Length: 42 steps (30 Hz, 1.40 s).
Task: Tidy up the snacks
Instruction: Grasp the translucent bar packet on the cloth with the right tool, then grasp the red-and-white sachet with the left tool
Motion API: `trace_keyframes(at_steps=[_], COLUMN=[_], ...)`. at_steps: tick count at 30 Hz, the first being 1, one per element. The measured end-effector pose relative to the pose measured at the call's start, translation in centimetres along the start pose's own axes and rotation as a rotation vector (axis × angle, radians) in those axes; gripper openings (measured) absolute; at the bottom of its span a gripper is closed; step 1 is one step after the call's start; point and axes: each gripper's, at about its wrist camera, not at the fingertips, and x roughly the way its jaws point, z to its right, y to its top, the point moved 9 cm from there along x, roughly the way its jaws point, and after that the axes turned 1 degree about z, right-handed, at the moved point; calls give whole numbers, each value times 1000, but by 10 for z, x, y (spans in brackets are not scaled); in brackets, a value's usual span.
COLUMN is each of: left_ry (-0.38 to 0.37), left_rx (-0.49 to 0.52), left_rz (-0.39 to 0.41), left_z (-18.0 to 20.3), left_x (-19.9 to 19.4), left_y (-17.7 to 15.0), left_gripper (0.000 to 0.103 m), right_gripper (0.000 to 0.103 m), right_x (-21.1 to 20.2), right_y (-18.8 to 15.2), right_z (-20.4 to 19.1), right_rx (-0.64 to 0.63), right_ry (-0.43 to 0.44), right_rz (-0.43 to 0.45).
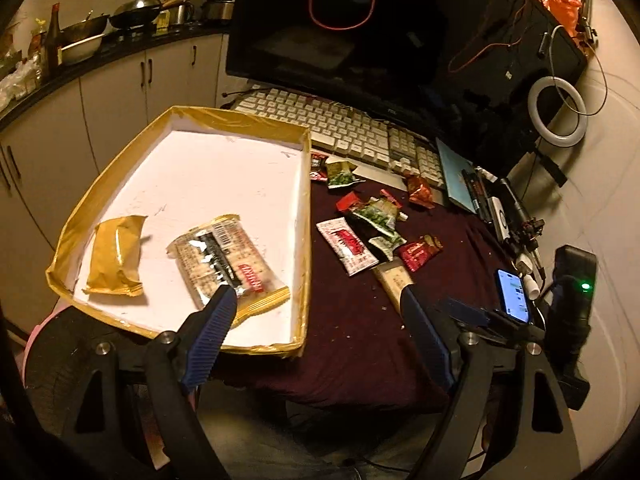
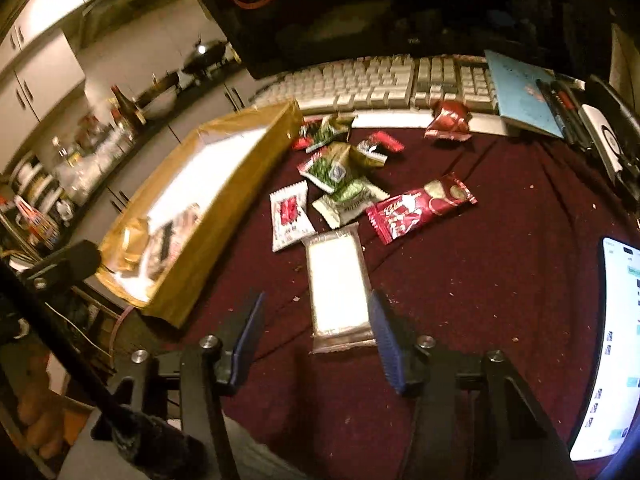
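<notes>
From my left hand-held gripper I look down on the tray with gold-taped walls at the left edge of the desk. Its jaws stand wide apart with nothing between them; the left fingertip hangs over the cracker packet, but I cannot tell whether it touches. That packet lies in the near part of the tray, with a gold packet beside it to the left, the two apart. The tray's near corner is cut off behind my gripper frame.

On the dark red cloth to the right of the tray a loose pile of snacks remains: red, green and white wrappers overlapping, so I cannot count them surely. The print on them is too small to read.

From my right hand-held gripper, the picture is somewhat blurred. A pale flat packet lies on the cloth between the jaws, which are partly open; the right pad sits just beside its edge, the left pad stands clear of it. I cannot tell if the right pad touches.

The keyboard runs behind the pile, and a lit phone is cut off at the right edge.
</notes>
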Motion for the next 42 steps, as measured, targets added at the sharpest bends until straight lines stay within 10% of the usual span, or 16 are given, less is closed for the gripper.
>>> trace_keyframes(at_steps=[11, 20, 31, 42], left_ry=[22, 10, 208, 237], left_rx=[-3, 88, 202, 255], left_rz=[-27, -145, -334, -354], left_z=[4, 40, 54, 42], left_x=[8, 65, 147, 157], left_y=[-1, 19, 15, 6], left_gripper=[84, 83, 54, 34], right_gripper=[33, 33, 33, 33], right_x=[22, -2, -17, -10], right_y=[-7, -15, -6, -10], right_z=[1, 32, 53, 60], right_rx=[-160, 17, 79, 107], right_ry=[-238, -121, -99, -109], right_rz=[-15, 58, 108, 89])
